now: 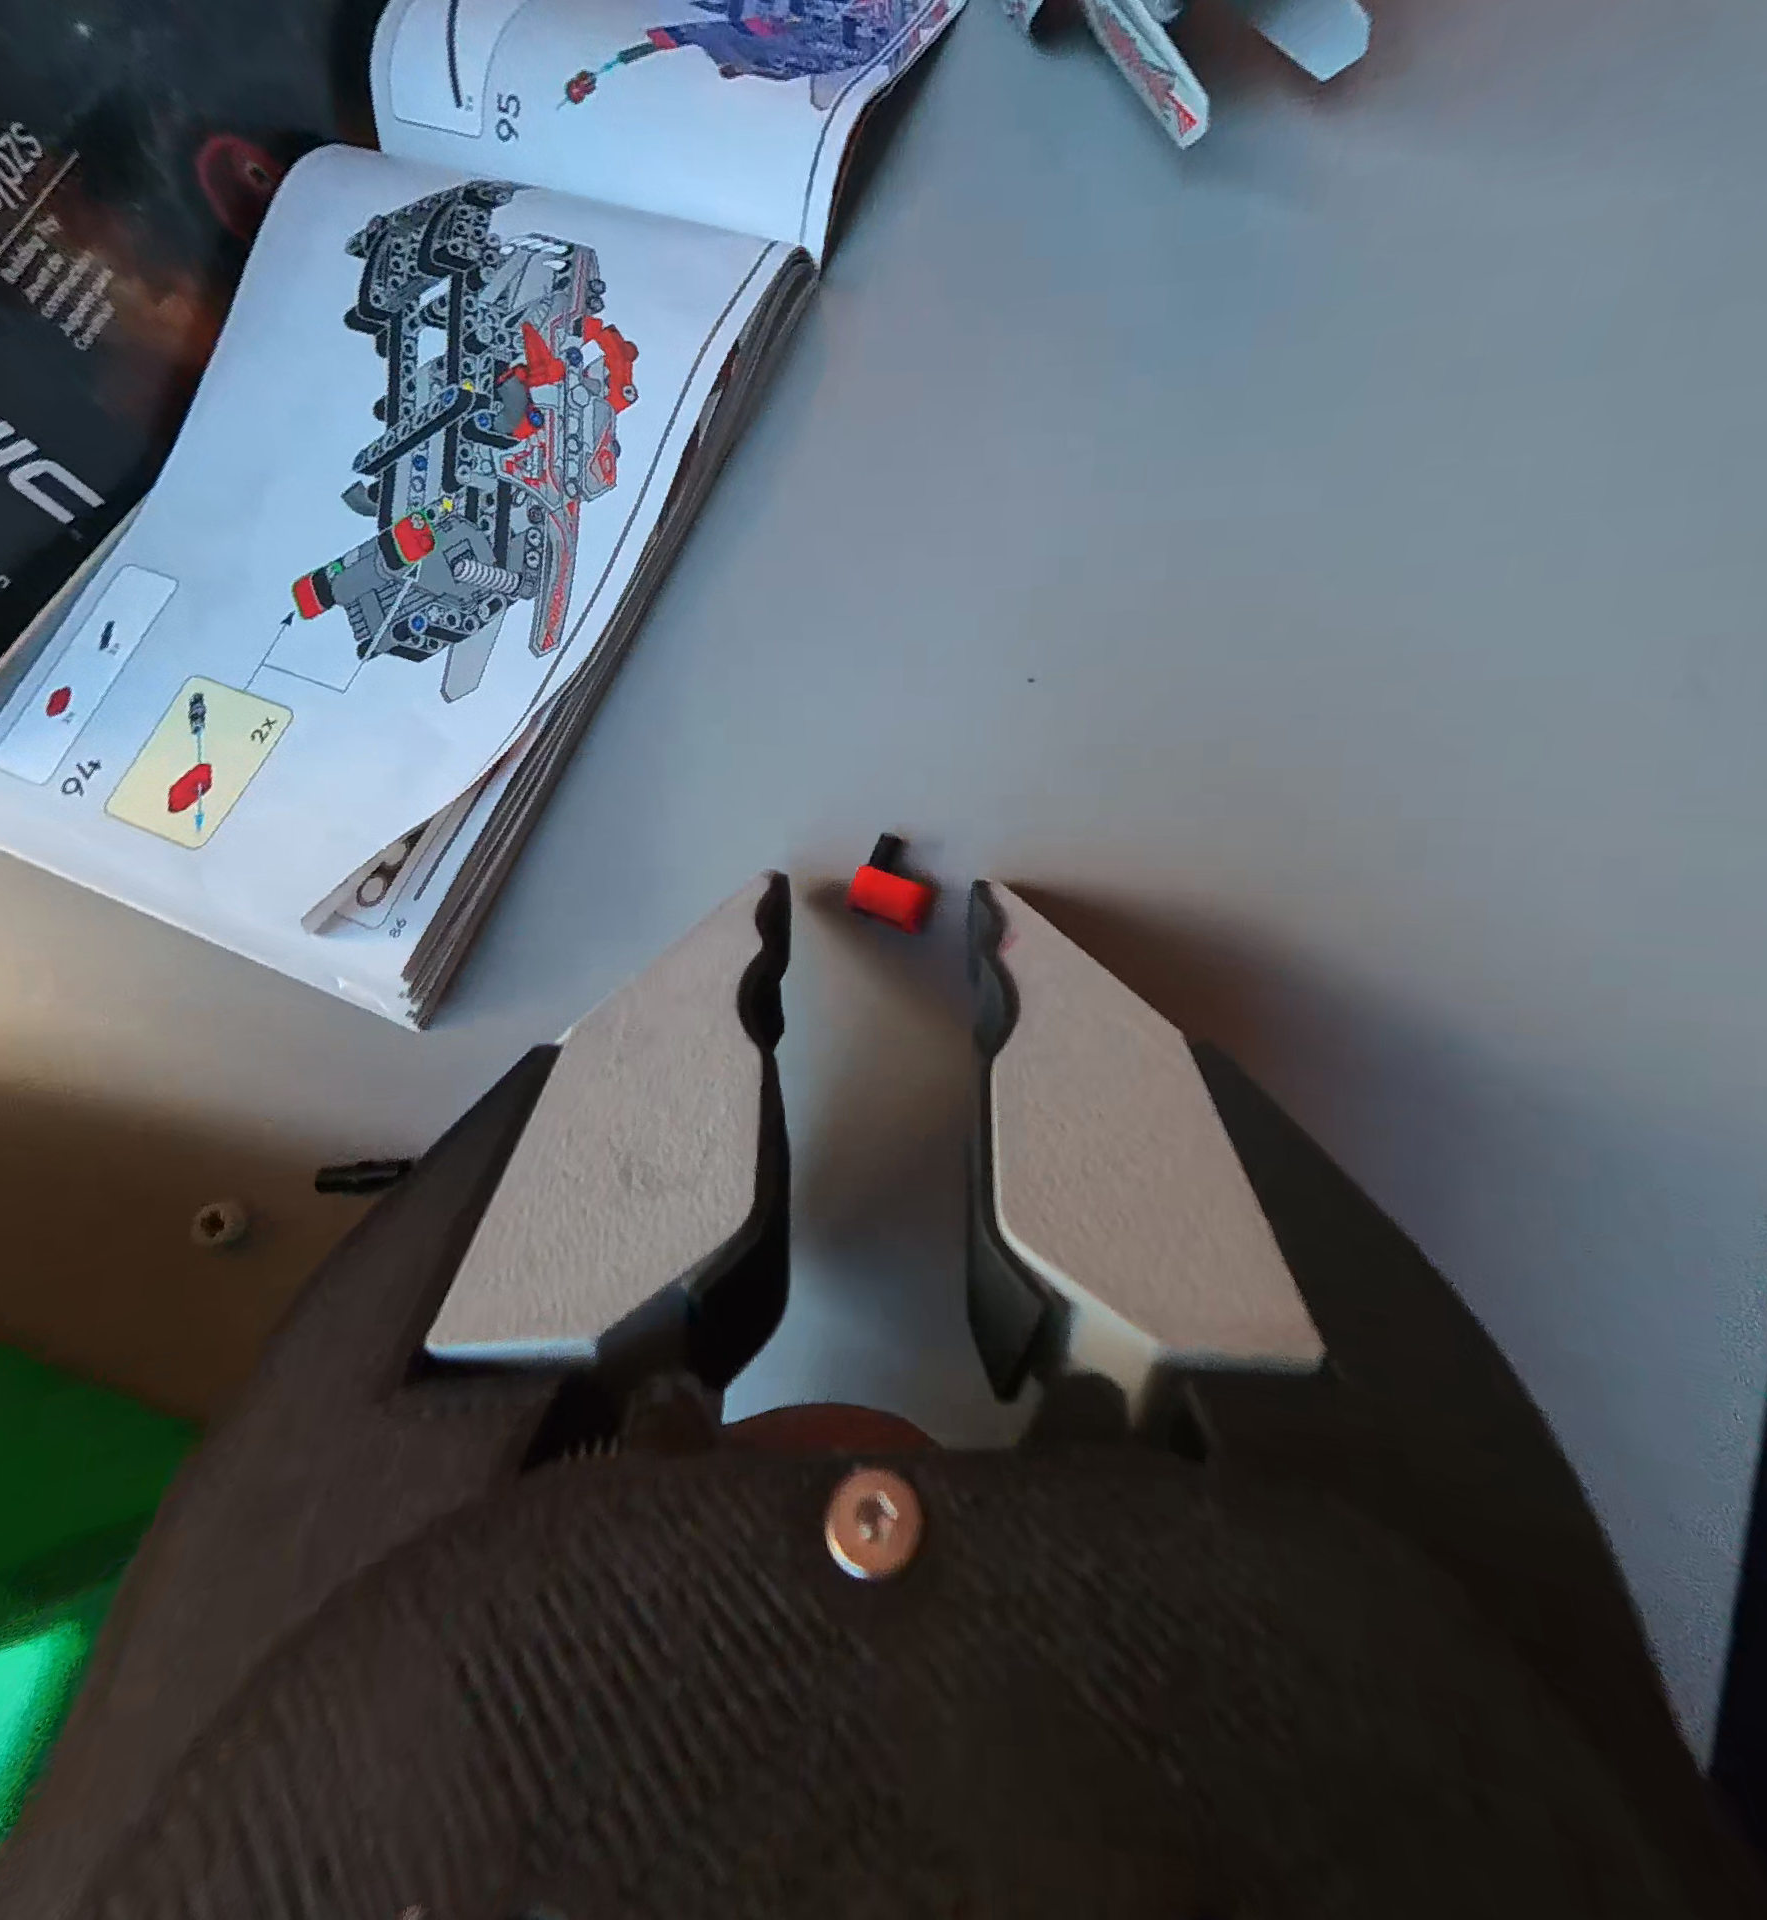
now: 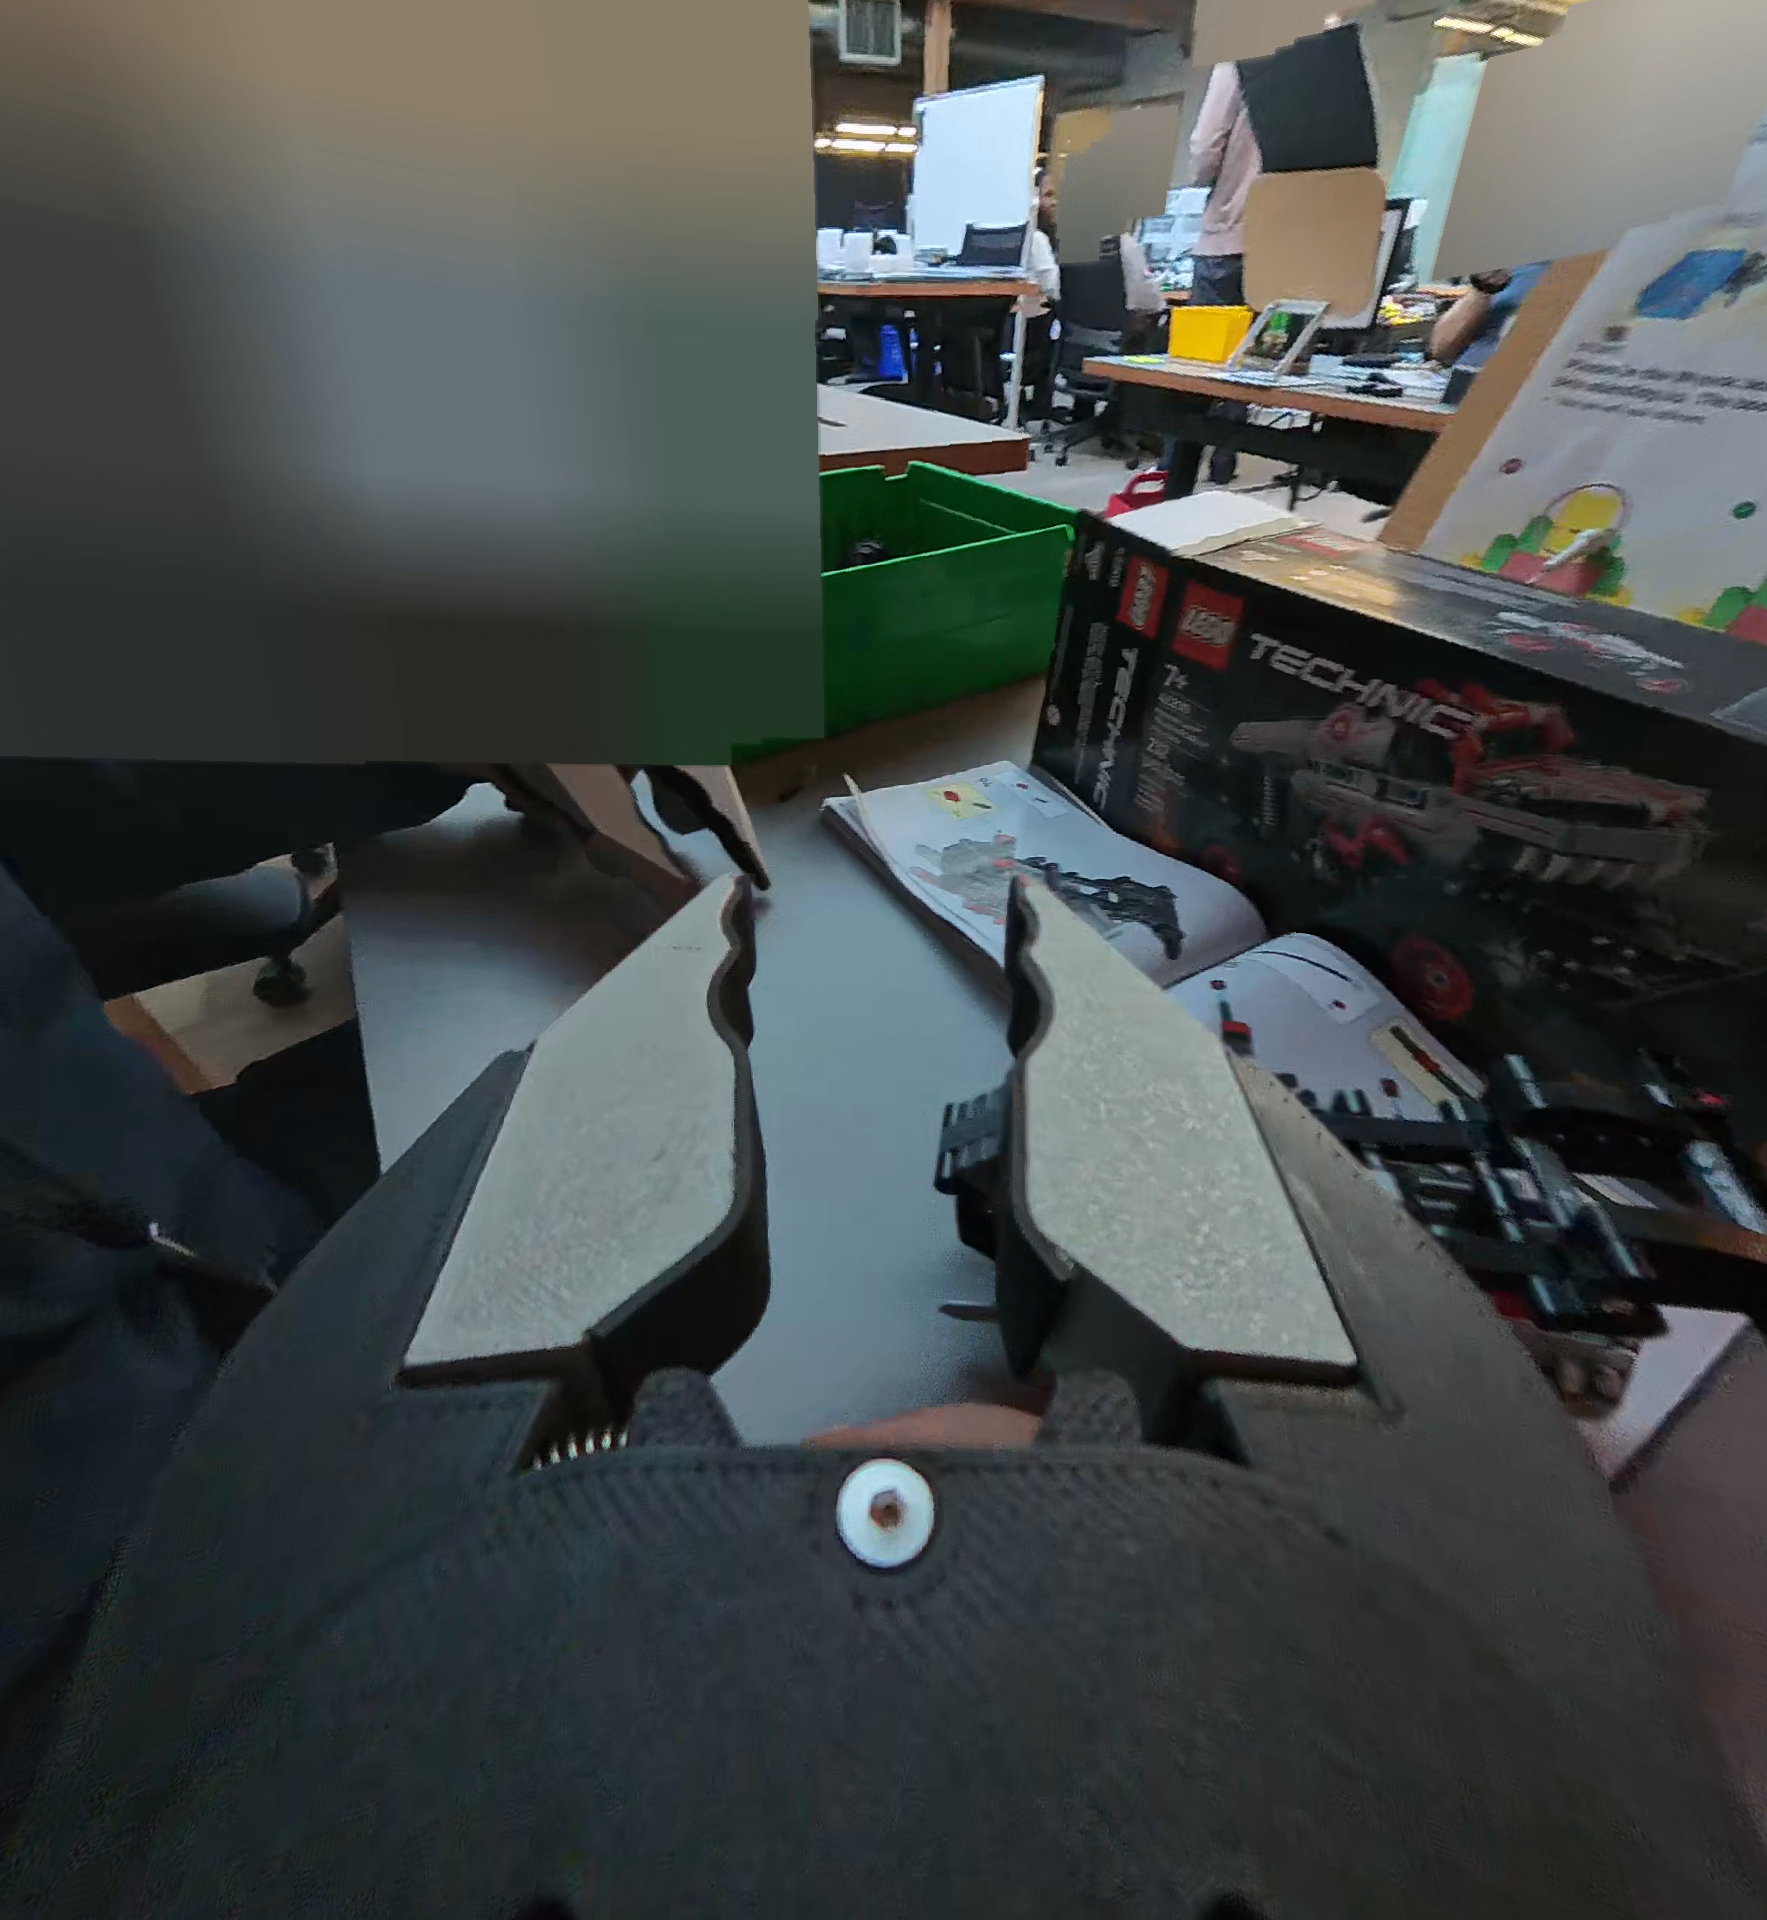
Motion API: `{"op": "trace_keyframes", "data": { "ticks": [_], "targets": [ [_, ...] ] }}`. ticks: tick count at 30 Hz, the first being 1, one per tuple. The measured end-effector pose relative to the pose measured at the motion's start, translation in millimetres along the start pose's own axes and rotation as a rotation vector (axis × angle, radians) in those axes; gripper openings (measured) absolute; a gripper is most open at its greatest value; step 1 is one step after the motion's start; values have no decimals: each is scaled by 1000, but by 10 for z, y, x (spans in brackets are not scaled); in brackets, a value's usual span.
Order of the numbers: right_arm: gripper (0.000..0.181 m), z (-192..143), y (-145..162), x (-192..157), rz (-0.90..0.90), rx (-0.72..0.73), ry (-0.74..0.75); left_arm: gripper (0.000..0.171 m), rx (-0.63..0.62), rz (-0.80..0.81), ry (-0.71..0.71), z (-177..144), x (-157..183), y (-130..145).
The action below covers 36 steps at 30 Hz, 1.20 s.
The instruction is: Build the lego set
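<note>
Left gripper (image 1: 879, 883) spread wide and tipped down over a grey table (image 1: 1274, 520), holding nothing, a small red piece (image 1: 889, 894) with a short black pin lying on the surface right at the gap between the fingertips, touching neither. Bare grey tabletop ahead and to the right as far as the dark table edge at the picture's right side. To the left, an open instruction booklet (image 1: 359, 499), its thick page edge near the left fingertip but apart from it; beyond that, a dark set box (image 1: 37, 364). A white panel piece (image 1: 1159, 73) at the far top edge, a small black pin (image 1: 359, 1176) low on the left, a green bin (image 1: 17, 1455) beside the table's near corner. Right gripper (image 2: 879, 899) likewise spread and holding nothing, raised above the same table (image 2: 858, 1039), clear surface showing through the gap. Partly built black model (image 2: 1533, 1184) just beside the right finger, part of it hidden behind that finger; contact cannot be judged. Booklet (image 2: 1024, 862) and upright box (image 2: 1430, 790) closing off the right side, green bin (image 2: 941, 592) beyond the far table edge, left gripper's tips (image 2: 650, 831) in view farther off on the left.
</note>
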State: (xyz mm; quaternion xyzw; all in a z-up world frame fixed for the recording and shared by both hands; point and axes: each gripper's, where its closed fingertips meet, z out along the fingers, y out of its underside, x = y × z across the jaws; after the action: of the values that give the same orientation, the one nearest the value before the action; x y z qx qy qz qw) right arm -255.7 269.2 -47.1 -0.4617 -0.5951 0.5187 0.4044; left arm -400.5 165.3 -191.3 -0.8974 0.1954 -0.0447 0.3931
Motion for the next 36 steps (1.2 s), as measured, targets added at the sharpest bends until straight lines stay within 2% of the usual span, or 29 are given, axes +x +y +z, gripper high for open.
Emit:
{"op": "trace_keyframes", "data": {
  "ticks": [2,5,7,10,13,18,20,24,28,32,34,36],
  "targets": [
    [44,87,33,-143,0,-22,-51,16,-2,13,30,13,31,-4],
    [42,258,108,-426,12,-60,-145,13,0,31,39,15,41,-5],
    [33,420,216,-598,65,-102,-189,13,2,56,4,13,10,-11],
    [19,698,432,-719,173,-167,-193,13,125,234,-50,-59,153,-210],
    [20,879,607,-854,262,-259,-297,13,305,427,-136,-230,395,-526],
    [7,852,519,-1062,272,-272,-463,13,348,735,-205,-370,786,-727],
    [9,846,575,-1088,210,-334,-447,13,360,818,-241,-424,879,-798],
    [0,806,515,-1183,113,-332,-438,13,351,949,-319,-473,990,-860],
    [3,769,498,-1250,58,-343,-427,12,326,1010,-354,-483,1074,-838],
    [1,754,486,-1261,78,-344,-434,12,308,1053,-410,-498,1091,-846],
    [0,745,482,-1269,62,-338,-435,13,325,1025,-407,-506,1102,-852],
    [0,736,447,-1270,-9,-313,-413,13,373,896,-389,-573,1074,-883]
  ]
}}
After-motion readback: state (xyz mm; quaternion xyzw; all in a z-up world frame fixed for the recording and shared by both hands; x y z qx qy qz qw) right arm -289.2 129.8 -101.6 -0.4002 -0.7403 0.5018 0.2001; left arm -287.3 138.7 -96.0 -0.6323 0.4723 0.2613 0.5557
